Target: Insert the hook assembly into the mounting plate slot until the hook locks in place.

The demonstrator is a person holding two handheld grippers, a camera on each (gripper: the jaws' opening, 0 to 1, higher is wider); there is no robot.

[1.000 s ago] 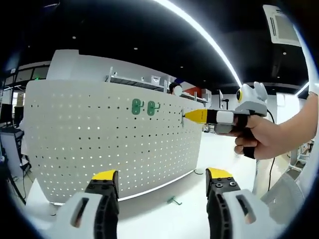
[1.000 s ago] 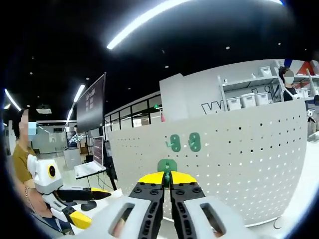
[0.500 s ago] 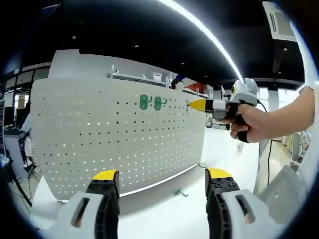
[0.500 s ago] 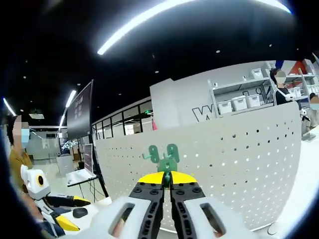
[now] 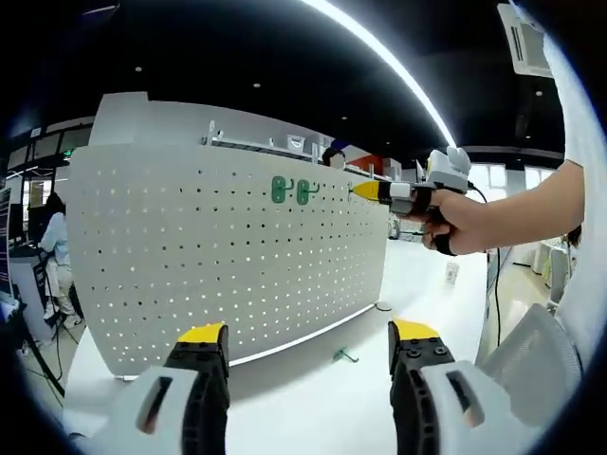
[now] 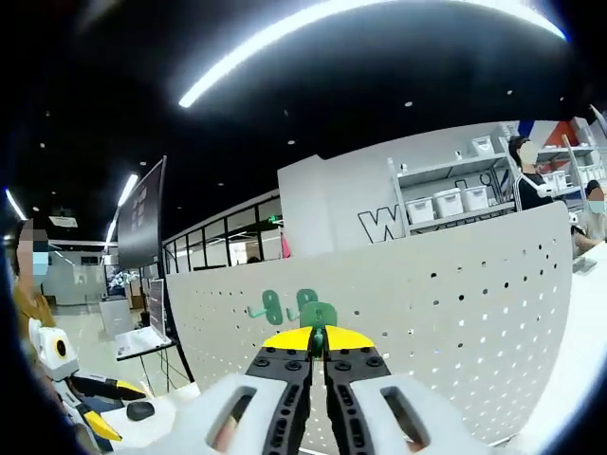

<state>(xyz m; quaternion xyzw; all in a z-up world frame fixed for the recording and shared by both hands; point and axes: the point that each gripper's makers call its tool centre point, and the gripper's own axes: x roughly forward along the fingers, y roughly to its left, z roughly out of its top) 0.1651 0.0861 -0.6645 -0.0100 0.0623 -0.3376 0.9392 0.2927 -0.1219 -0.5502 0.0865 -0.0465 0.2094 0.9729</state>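
The white perforated mounting plate point(image 5: 190, 265) stands upright on a white table. Two green hooks point(image 5: 289, 191) hang side by side near its top edge. In the left gripper view, a person's hand point(image 5: 455, 220) holds my right gripper point(image 5: 356, 191) with its yellow tips at the plate's upper right, just right of those hooks. In the right gripper view, my right gripper point(image 6: 318, 334) is shut on a green hook assembly point(image 6: 319, 315) close before the plate point(image 6: 455, 284), beside the two mounted hooks point(image 6: 285, 304). My left gripper point(image 5: 306, 334) stands open and holds nothing, well short of the plate.
A loose green hook point(image 5: 344, 355) lies on the table point(image 5: 313, 408) near the plate's foot. Shelves with white bins point(image 6: 446, 201) and a person point(image 6: 526, 166) stand behind the plate. The left gripper point(image 6: 76, 389) shows low at the left, under a dark monitor point(image 6: 140, 227).
The right gripper has carried its green hook up and closer to the plate, level with the two mounted hooks. The left gripper stays open; its view shifted slightly.
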